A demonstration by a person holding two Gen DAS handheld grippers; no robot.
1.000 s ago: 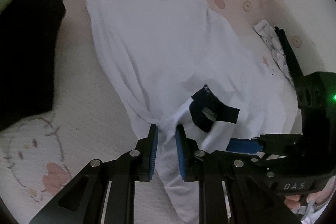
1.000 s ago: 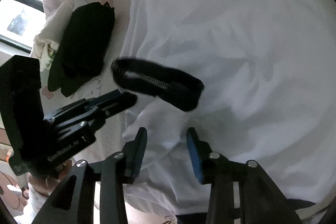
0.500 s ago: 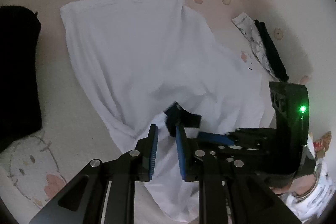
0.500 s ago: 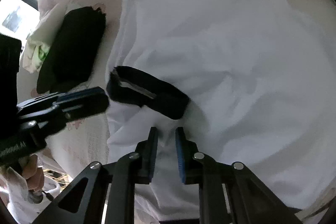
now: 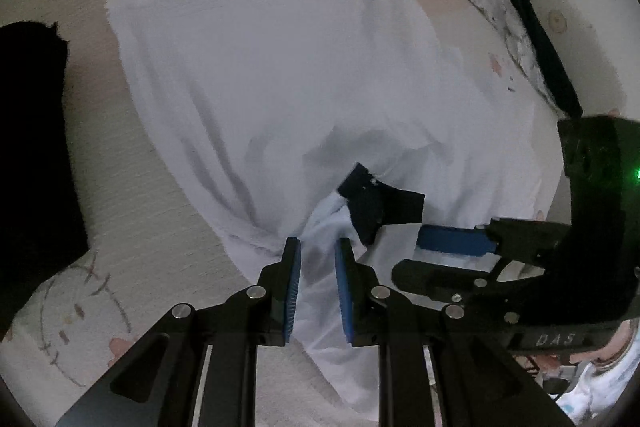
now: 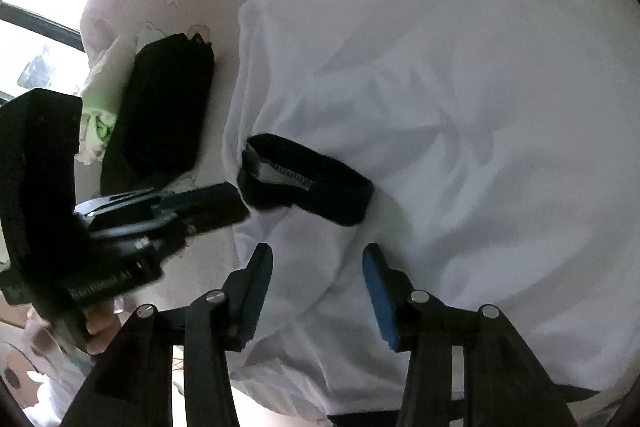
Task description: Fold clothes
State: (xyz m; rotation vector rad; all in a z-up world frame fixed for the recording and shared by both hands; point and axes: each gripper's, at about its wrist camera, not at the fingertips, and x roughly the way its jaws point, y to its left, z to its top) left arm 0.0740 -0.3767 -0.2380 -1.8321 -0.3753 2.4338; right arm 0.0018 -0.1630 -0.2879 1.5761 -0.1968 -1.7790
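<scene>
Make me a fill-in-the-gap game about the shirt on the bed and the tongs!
The shirt spread on the bed is ____ in colour.
Its collar is ____.
The right tongs are ____, with shirt cloth between the pads.
The folded black clothes lie ____ the shirt, not on it.

Missing words: white; black; open; beside

Dim, soft indoor light; daylight blown out at window (image 6: 36,7), upper left in right wrist view. Fisheye bends edges, black corner vignette. Left tool (image 6: 224,203) motion-blurred there. Soft shadows in white garment (image 5: 280,87) folds.
</scene>
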